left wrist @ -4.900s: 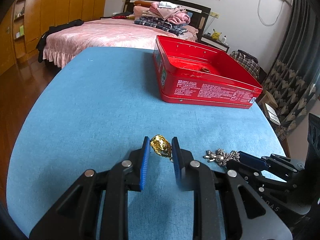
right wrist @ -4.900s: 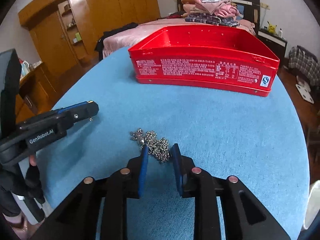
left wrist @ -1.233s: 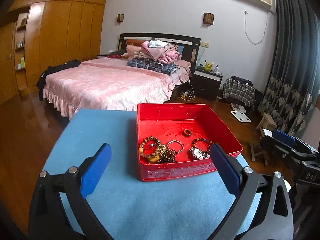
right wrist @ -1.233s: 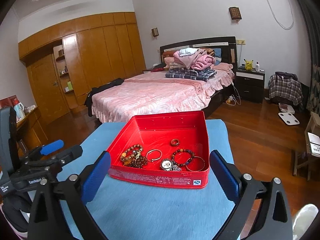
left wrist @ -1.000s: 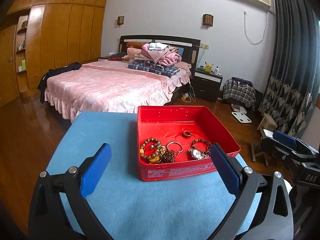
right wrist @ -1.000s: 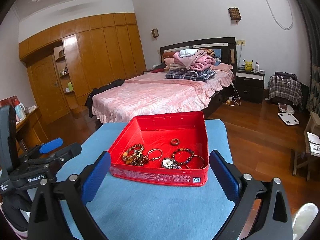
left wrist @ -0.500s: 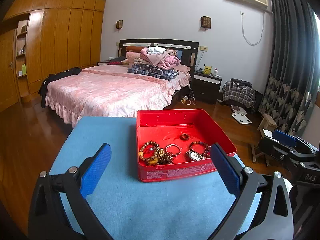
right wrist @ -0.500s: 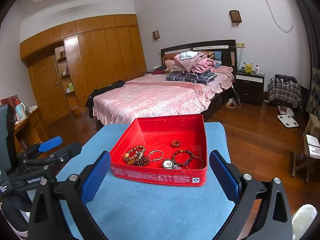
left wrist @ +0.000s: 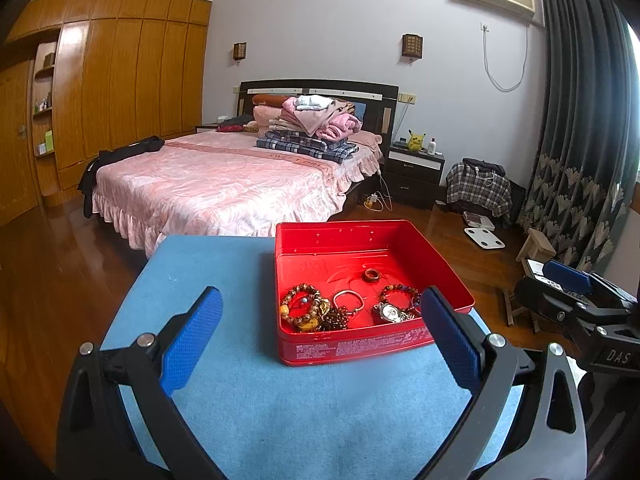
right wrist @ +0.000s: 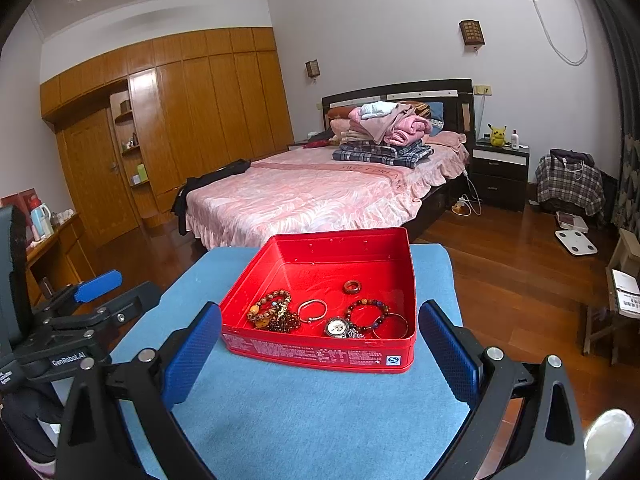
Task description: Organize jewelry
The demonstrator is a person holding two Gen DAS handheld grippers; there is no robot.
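A red tin box [left wrist: 352, 348] [right wrist: 312, 354] sits on the blue table [left wrist: 280, 412] [right wrist: 312, 420]. Inside lie beaded bracelets [left wrist: 300, 310] [right wrist: 270, 312], a silver bangle [left wrist: 349, 300] [right wrist: 313, 310], a watch [left wrist: 386, 312] [right wrist: 337, 327], a dark bead bracelet [right wrist: 366, 314] and a brown ring [left wrist: 371, 274] [right wrist: 352, 287]. My left gripper [left wrist: 320, 340] is held high, back from the box, open wide and empty. The right gripper [right wrist: 318, 354] is likewise raised and open with nothing in it. Each gripper appears at the edge of the other's view.
Beyond the table stands a pink bed [left wrist: 224, 184] [right wrist: 312, 196] with folded clothes stacked on it. Wooden wardrobes [right wrist: 180, 128] line the left wall. A nightstand [right wrist: 500, 172], a plaid bag [left wrist: 478, 192] and a dark curtain [left wrist: 580, 140] are to the right. Wooden floor surrounds the table.
Since about five seconds ago both grippers let go of the gold piece and silver chain, opened wide and rose. Over the last second both pulled slightly back and up.
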